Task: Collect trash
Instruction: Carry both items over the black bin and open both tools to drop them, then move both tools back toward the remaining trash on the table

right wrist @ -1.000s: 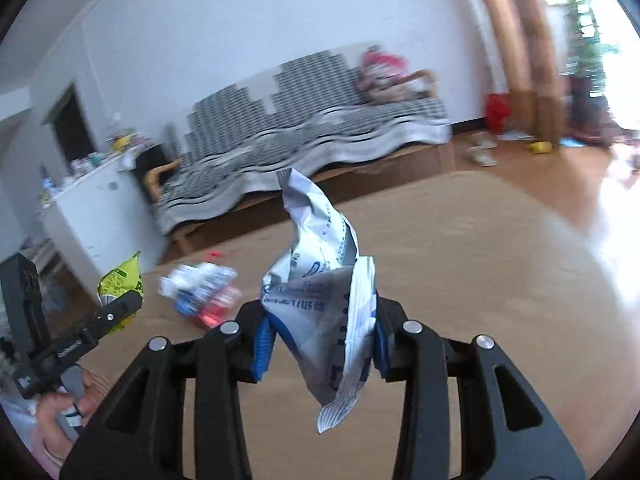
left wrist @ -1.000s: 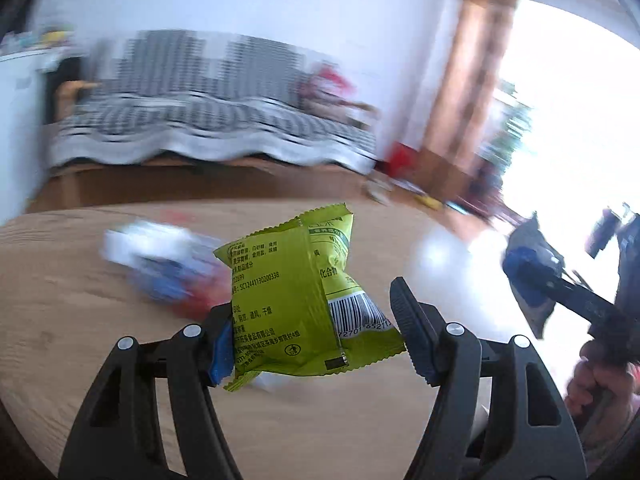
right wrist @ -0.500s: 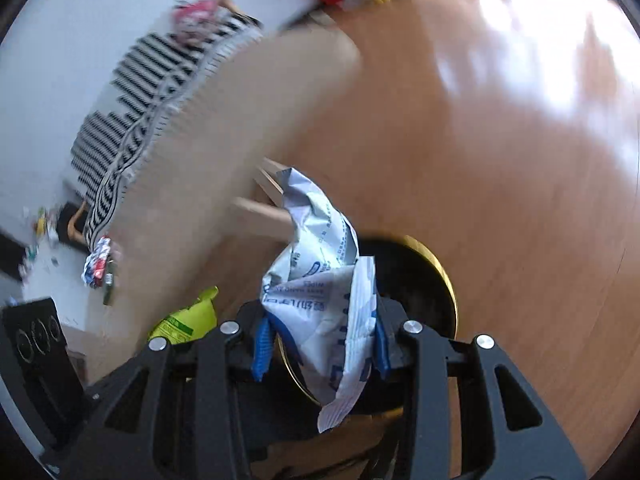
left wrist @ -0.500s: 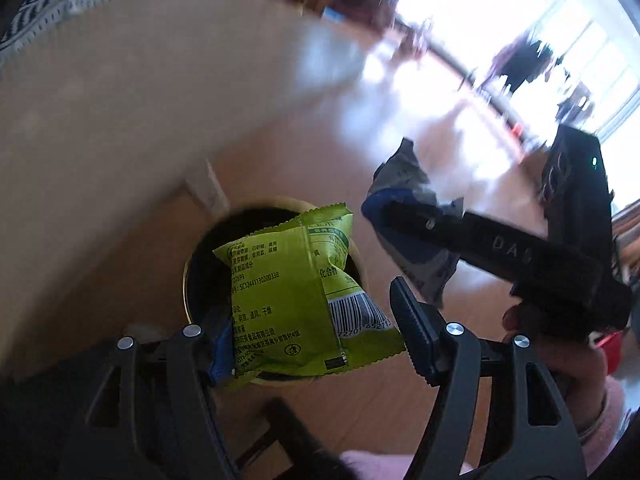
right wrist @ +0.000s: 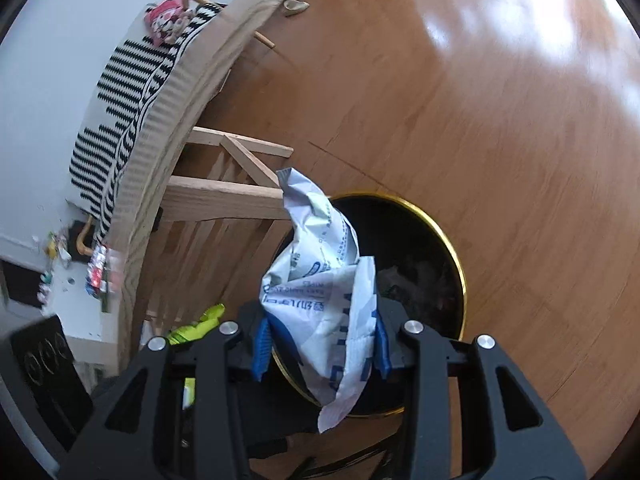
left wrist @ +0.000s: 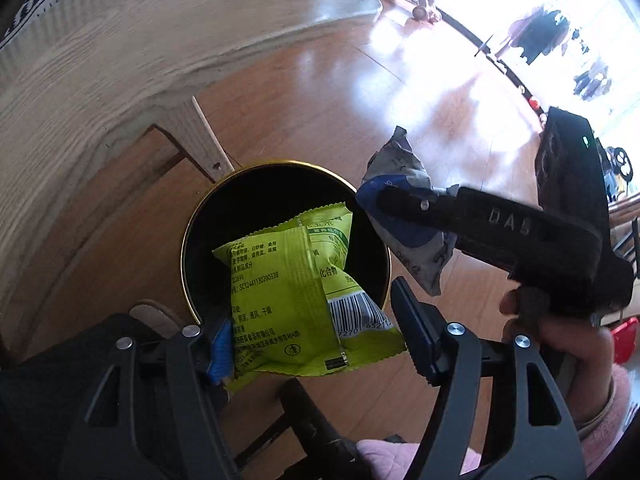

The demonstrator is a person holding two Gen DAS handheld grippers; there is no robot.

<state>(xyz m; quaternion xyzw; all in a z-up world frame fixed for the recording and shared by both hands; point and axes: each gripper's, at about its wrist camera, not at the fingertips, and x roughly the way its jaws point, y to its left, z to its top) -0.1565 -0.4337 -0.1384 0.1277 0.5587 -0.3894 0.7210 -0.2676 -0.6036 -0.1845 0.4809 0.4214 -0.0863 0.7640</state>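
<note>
A green snack packet [left wrist: 280,300] sits in my left gripper [left wrist: 312,320], which is shut on it across its width, directly over the mouth of a black bin with a gold rim [left wrist: 192,232]. My right gripper [right wrist: 320,344] holds a crumpled white and blue wrapper [right wrist: 324,288] over the near side of the same bin [right wrist: 444,240]. Its jaws are opening, and both blue pads still touch the wrapper. In the left wrist view the wrapper [left wrist: 400,184] hangs at the bin's right rim. Dark litter lies inside the bin.
The bin stands on the wooden floor beside a light wooden table [left wrist: 120,60], close to its leg frame [right wrist: 224,196]. More wrappers [right wrist: 100,272] lie on the tabletop. A striped sofa [right wrist: 132,80] is behind. A hand [left wrist: 560,344] with a pink sleeve grips the right tool.
Both grippers have swung from above the tabletop down to the bin on the floor, each carrying its piece of trash. The right jaws now stand slightly wider.
</note>
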